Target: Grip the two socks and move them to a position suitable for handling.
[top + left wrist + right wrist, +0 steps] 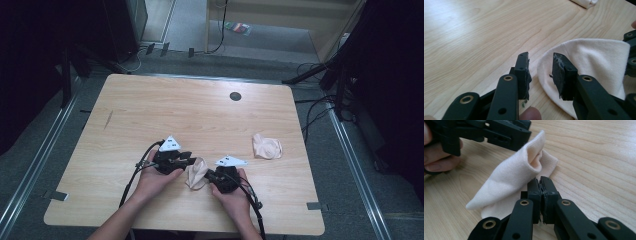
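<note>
Wooden table (150, 110): second sock (266, 146), clear surroundings.

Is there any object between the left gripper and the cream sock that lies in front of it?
Nothing visible. The left gripper has open jaws right at the rounded edge of the cream sock, with bare table around.

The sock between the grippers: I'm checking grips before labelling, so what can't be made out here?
- Right gripper: jaws shut, but whether they pinch the sock is hidden by the cloth's own edge.
- Left gripper: open; its right jaw covers the sock's near edge.
- Second sock: too small in the high view; cut off by the left gripper view's top edge.
</note>
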### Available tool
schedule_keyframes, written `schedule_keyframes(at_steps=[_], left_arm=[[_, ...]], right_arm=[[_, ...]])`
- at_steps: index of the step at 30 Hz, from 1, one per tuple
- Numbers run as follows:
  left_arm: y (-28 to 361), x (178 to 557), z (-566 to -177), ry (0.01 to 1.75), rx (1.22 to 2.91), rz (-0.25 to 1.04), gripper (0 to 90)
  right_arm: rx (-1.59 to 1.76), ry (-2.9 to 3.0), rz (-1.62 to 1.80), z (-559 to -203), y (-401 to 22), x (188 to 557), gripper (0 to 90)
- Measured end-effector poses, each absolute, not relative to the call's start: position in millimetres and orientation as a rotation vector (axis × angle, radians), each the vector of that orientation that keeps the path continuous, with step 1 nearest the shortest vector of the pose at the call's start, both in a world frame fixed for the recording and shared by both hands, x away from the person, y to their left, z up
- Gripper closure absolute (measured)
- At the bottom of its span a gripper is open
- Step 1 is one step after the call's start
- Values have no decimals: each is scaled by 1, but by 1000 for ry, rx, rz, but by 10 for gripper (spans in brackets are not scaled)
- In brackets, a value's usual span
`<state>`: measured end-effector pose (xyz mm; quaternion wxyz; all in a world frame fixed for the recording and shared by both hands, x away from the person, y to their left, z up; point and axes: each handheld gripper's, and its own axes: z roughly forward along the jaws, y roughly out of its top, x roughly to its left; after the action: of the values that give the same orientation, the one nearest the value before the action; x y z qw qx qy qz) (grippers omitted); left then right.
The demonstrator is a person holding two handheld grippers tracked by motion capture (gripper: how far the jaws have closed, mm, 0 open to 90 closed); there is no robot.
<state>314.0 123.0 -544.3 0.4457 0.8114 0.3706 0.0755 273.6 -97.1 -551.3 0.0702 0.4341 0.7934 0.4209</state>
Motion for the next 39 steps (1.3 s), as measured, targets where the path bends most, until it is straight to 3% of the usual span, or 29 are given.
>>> schedule_keyframes(at_steps=[4,10,19,29,39], left_arm=[[119,318,-549,925,2071,186,701],[113,313,-547,895,2113,213,898],[130,304,-536,943,2046,307,900],[204,264,-519,1147,1873,256,900],[223,218,-527,1183,1979,282,900]], right_arm=[[1306,2388,1279,-552,-98,274,874],[1304,2385,1277,-552,-98,274,875],[1344,2377,1291,-551,-99,274,877],[1440,2317,1349,-531,-120,269,888],[1347,2426,1293,-514,-120,254,890]])
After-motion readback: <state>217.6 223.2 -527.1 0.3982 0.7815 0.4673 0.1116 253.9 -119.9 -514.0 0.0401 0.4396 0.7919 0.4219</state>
